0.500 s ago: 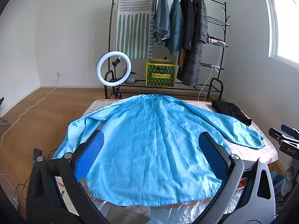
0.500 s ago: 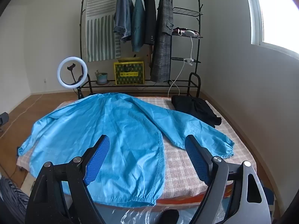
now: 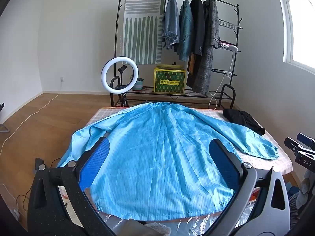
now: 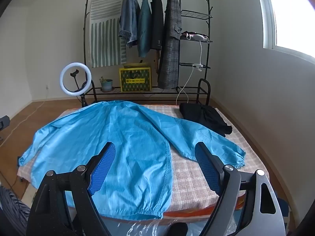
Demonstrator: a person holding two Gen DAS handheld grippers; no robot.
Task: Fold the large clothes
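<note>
Both tongs stood wide open and empty: the left gripper (image 3: 159, 165) and the right gripper (image 4: 155, 167) hung above the bed's (image 4: 196, 177) near edge. The blue coat (image 3: 161, 157) lay spread flat across it, sleeves outstretched. A black garment (image 4: 204, 116) sat at the far right corner.

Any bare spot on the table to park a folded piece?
Bare checked tablecloth shows at the near right, bordered by the light-blue coat's side hem, its right sleeve and the table's front edge. A narrower strip runs beyond that sleeve beside the black garment. The left and centre are covered by the coat.
</note>
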